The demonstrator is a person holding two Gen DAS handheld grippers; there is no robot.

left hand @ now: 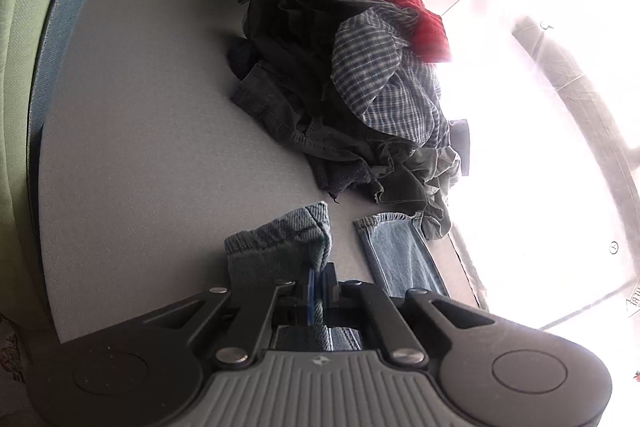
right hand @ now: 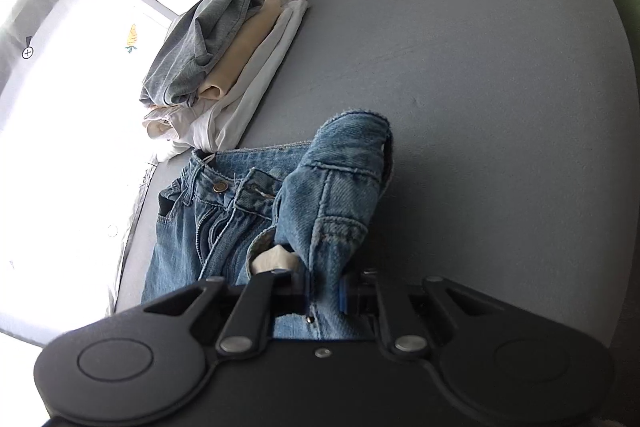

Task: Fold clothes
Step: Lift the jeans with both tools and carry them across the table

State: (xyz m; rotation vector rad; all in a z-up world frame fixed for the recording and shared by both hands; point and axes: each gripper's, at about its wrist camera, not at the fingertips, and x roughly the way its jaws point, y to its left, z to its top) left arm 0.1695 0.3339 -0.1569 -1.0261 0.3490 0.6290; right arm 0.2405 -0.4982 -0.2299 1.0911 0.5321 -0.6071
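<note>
A pair of blue jeans lies on the grey table (left hand: 132, 131). In the left wrist view my left gripper (left hand: 318, 287) is shut on the hem of one jeans leg (left hand: 280, 243), lifted off the table; the other leg (left hand: 400, 255) lies flat to the right. In the right wrist view my right gripper (right hand: 324, 287) is shut on the jeans at the waist (right hand: 336, 183), a bunched fold standing up. The rest of the waistband with its button (right hand: 219, 186) lies flat to the left.
A heap of unfolded clothes (left hand: 344, 83), checked, dark and red, lies on the table beyond the left gripper. A stack of folded clothes (right hand: 216, 67), grey, beige and white, sits at the far edge by the bright window. A green chair back (left hand: 16, 67) stands at the left.
</note>
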